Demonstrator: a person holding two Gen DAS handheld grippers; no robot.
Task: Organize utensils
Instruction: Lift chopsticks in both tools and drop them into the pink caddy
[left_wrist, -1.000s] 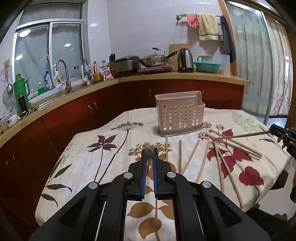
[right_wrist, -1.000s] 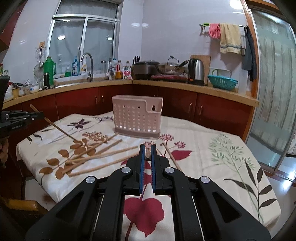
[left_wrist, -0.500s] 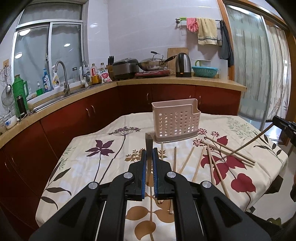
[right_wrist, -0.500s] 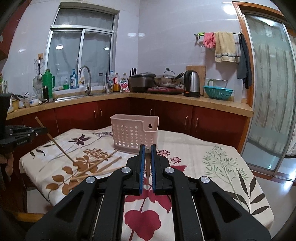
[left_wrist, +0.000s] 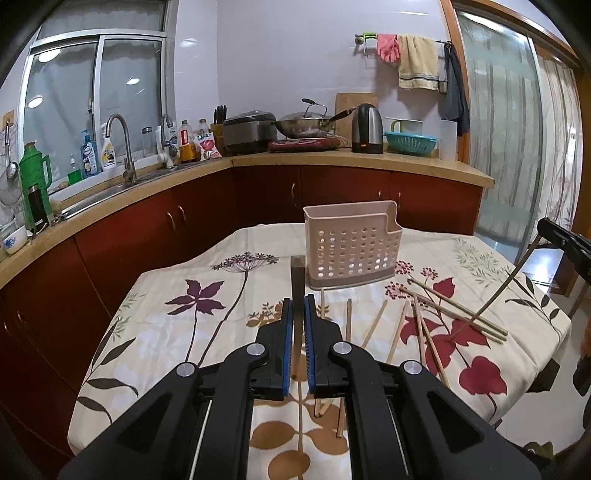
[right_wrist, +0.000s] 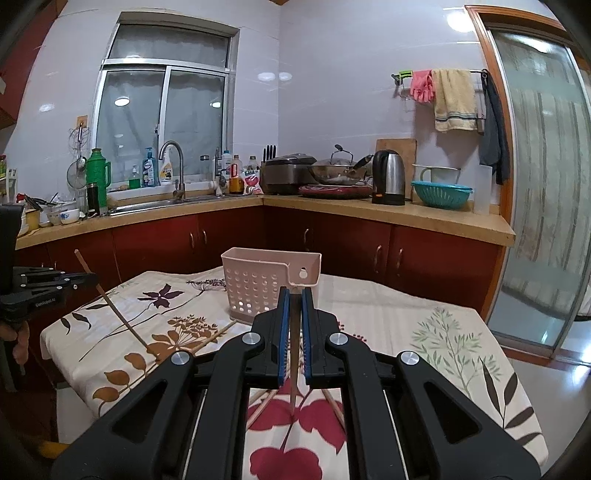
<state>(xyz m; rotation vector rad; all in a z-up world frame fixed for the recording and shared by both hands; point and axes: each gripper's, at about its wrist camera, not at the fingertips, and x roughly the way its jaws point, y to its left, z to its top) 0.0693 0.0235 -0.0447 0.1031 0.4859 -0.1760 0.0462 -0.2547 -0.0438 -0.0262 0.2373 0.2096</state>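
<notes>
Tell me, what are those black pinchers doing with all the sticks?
A person is tidying chopsticks. The left gripper holds one chopstick, and the right gripper holds another chopstick. The pink holder stands on the flowery tablecloth. More loose chopsticks lie beside it.

The black right gripper (right_wrist: 294, 295) with blue pads clamps a thin wooden chopstick (right_wrist: 293, 354), tip down over the floral tablecloth (right_wrist: 424, 332). Ahead stands a perforated pink plastic utensil basket (right_wrist: 258, 284). At far left, the left gripper (right_wrist: 79, 277) grips another slanted wooden chopstick (right_wrist: 114, 301).

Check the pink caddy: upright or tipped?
Upright. The caddy stands on its base on the tablecloth, open top up. Whether anything is inside, cannot tell.
</notes>
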